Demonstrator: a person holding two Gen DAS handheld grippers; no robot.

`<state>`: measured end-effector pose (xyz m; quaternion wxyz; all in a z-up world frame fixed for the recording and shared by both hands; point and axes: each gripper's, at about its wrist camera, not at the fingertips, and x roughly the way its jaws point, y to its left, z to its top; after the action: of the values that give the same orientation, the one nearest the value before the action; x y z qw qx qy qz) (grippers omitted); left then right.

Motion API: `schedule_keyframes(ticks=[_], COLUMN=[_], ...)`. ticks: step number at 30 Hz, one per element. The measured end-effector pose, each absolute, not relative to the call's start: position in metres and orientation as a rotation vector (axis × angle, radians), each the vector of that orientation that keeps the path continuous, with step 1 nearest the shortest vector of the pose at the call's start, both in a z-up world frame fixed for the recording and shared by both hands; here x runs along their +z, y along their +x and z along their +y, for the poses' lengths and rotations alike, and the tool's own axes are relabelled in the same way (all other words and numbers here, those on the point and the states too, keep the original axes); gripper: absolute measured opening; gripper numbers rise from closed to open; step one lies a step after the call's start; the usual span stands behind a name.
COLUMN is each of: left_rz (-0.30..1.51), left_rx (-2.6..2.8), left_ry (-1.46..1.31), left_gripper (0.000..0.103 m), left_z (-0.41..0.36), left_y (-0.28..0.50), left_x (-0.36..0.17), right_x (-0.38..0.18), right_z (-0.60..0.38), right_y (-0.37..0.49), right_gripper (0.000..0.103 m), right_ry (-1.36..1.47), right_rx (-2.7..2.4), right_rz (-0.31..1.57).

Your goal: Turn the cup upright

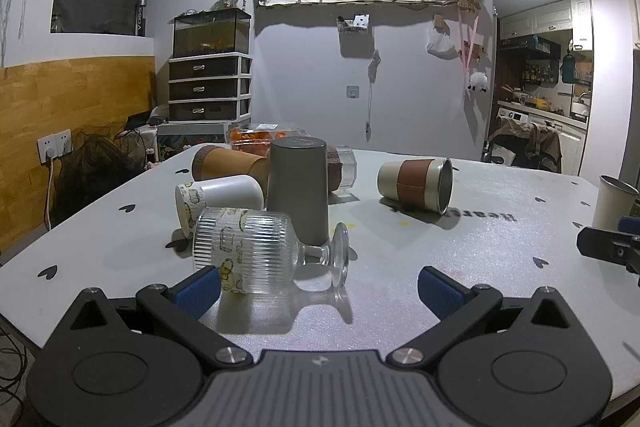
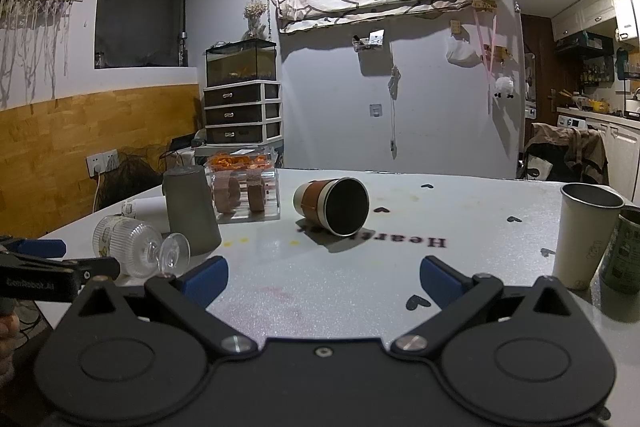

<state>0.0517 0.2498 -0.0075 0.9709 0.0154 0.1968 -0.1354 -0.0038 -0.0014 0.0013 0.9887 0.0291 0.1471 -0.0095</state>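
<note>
A ribbed glass goblet (image 1: pixel 256 251) lies on its side just ahead of my open left gripper (image 1: pixel 320 287), its bowl by the left finger; it also shows in the right wrist view (image 2: pixel 132 247). A cream cup with a brown sleeve (image 1: pixel 416 185) lies on its side mid-table, mouth toward my open, empty right gripper (image 2: pixel 324 279), which is well short of this cup (image 2: pixel 332 205). A white cup (image 1: pixel 220 197) and a brown cup (image 1: pixel 228 167) lie on their sides behind the goblet. A grey tumbler (image 1: pixel 298 189) stands mouth down.
A white cup (image 2: pixel 584 235) stands upright at the right beside a green can (image 2: pixel 624 255). A clear box with orange contents (image 2: pixel 244 183) sits at the back. The table's (image 2: pixel 400 267) left edge is near the goblet. The right gripper's finger (image 1: pixel 608 245) shows at far right.
</note>
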Motion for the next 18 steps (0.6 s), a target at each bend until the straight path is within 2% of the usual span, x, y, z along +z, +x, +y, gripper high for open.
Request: schedule_keyframes(ticks=[18], left_rz=[0.399], left_rx=[-0.273], left_ry=[0.028], left_gripper=[0.103], left_z=[0.2518], left_y=[0.0541], left_x=[-0.0107], right_x=[0.0015], right_z=[-0.0015], right_y=[-0.0050], right_gripper=[0.103], right_ry=[0.060], right_rx=[-0.019], right_rz=[0.294])
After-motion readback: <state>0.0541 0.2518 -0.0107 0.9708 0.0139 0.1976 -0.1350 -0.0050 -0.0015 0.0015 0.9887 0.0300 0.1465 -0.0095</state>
